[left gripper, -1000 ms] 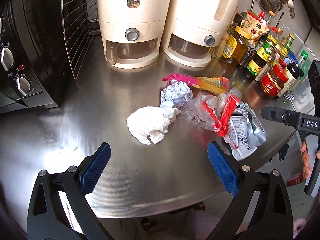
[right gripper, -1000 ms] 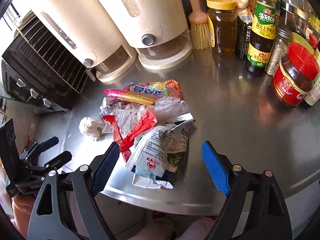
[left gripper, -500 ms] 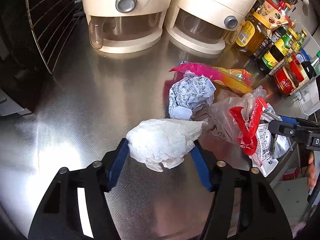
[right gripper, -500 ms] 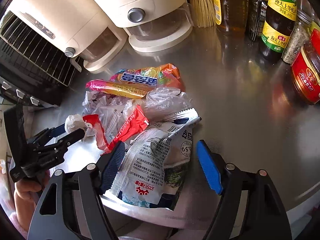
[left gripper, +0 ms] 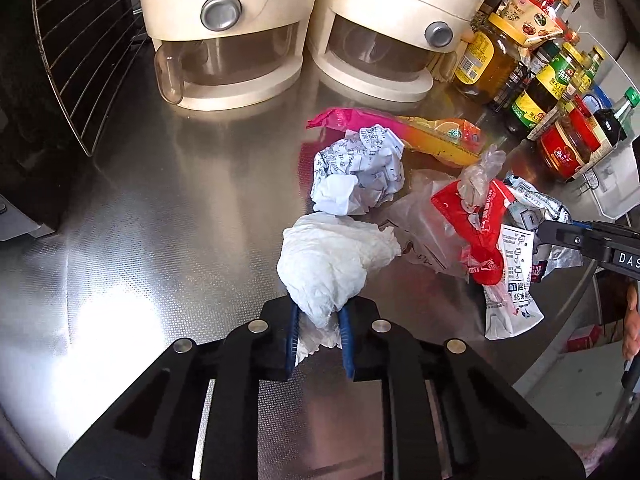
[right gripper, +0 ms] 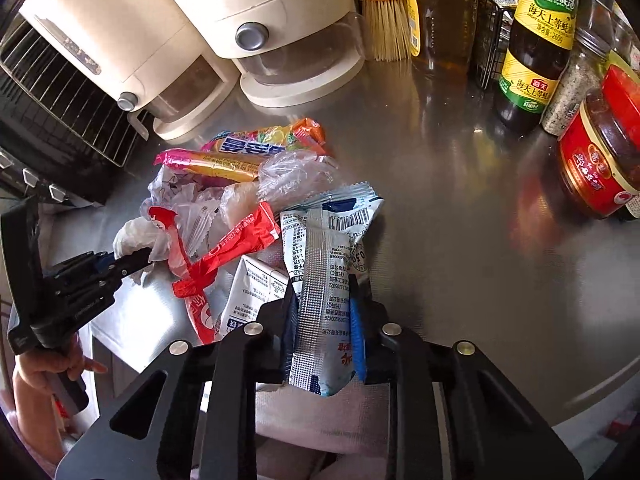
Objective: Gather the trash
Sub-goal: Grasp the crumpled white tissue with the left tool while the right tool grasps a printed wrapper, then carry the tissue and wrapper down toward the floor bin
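Note:
A pile of trash lies on the steel counter (left gripper: 160, 220). My left gripper (left gripper: 318, 332) is shut on a crumpled white tissue (left gripper: 328, 264), which also shows in the right wrist view (right gripper: 134, 236). My right gripper (right gripper: 324, 320) is shut on a silver and white foil packet (right gripper: 324, 264), also visible in the left wrist view (left gripper: 516, 264). Beside them lie a crumpled printed paper ball (left gripper: 360, 176), a clear plastic bag (left gripper: 432, 220), a red wrapper (right gripper: 236, 244), a pink and yellow wrapper (left gripper: 400, 128) and a small white carton (right gripper: 252, 292).
Two cream dispensers (left gripper: 224, 32) stand at the back. A black oven with a wire rack (left gripper: 68, 60) is at the left. Sauce bottles and jars (right gripper: 540, 52) and a brush (right gripper: 384, 20) line the right. The counter's front edge runs close under both grippers.
Both grippers moved forward and closed. The left shut on the white tissue, the right shut on the foil packet, which now stands pinched upright.

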The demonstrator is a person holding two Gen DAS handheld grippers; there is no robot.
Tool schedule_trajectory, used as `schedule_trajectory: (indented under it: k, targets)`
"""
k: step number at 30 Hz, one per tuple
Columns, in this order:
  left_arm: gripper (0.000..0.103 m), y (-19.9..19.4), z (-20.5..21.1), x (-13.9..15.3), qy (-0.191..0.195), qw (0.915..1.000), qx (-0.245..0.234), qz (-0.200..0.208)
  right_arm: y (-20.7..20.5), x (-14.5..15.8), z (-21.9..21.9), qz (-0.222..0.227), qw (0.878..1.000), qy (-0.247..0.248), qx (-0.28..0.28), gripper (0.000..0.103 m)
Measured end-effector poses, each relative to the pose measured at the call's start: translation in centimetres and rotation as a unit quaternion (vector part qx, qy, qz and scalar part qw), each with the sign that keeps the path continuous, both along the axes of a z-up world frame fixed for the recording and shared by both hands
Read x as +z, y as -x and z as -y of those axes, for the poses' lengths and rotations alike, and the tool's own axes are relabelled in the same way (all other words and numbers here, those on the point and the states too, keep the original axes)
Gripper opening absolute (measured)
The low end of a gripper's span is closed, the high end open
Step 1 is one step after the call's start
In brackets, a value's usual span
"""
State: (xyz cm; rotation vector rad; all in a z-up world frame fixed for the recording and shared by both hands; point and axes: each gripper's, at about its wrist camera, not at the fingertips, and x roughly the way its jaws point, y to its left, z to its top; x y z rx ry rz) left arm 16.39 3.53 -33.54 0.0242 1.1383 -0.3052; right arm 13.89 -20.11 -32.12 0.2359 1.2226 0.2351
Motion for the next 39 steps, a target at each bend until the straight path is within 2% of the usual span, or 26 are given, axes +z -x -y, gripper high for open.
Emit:
schedule_trajectory:
  k: [10, 18, 24, 31, 39]
  targets:
    - [0.012, 3.5, 0.6, 3.5, -0.006, 0.9995, 0.001, 0.032, 3.0, 1.8, 1.9, 0.024, 1.000, 0.000, -0.009, 0.017]
    - [0.012, 9.3, 1.7, 5.9, -0.004, 0.9987, -0.005, 0.051, 7.5, 3.6, 2.3, 0.042, 0.999, -0.011, -0.005, 0.017]
    - [0.012, 14.0, 2.8, 6.3, 0.000, 0.9989, -0.007, 0.047, 11.7, 4.1, 2.0, 0.040, 0.999, -0.016, 0.010, 0.017]
    - [0.012, 19.1, 3.7, 4.2, 0.006, 0.9998, -0.009, 0.018, 16.2, 2.4, 1.7, 0.017, 0.999, -0.022, 0.028, 0.017]
    - [0.012, 22.6, 5.0, -2.2, 0.005, 0.9982, -0.015, -0.058, 19.9, -3.0, 1.3, -0.046, 0.998, -0.025, 0.039, 0.017]
